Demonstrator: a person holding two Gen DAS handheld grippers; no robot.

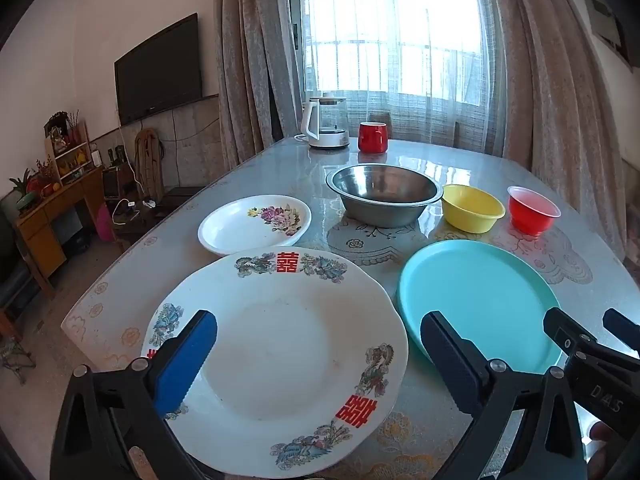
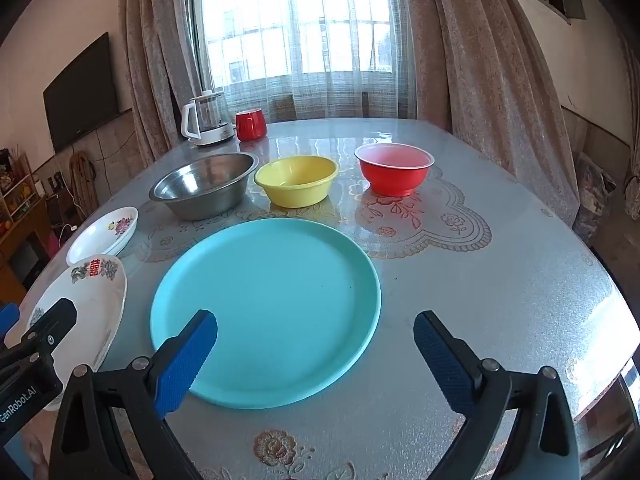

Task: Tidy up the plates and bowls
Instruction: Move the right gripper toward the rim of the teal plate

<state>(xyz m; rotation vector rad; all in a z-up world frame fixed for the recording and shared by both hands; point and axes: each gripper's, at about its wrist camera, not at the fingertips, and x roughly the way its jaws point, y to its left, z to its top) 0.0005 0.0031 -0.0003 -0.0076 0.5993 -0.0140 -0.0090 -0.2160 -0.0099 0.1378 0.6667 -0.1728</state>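
- Both grippers, left (image 1: 316,354) and right (image 2: 314,354), hover with fingers spread, empty, near the teal plate (image 2: 266,310).
- Risk: the thin rim slips, scraping the glossy surface (image 2: 500,280).

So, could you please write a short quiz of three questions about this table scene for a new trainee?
1. Multiple choice: which bowl stands between the other two? A) metal bowl B) yellow bowl C) red bowl
2. True or false: the teal plate carries a bowl.
3. Fill in: both the left hand-held gripper and the right hand-held gripper are ____ and hold nothing.

Key: 1 B; 2 false; 3 open.
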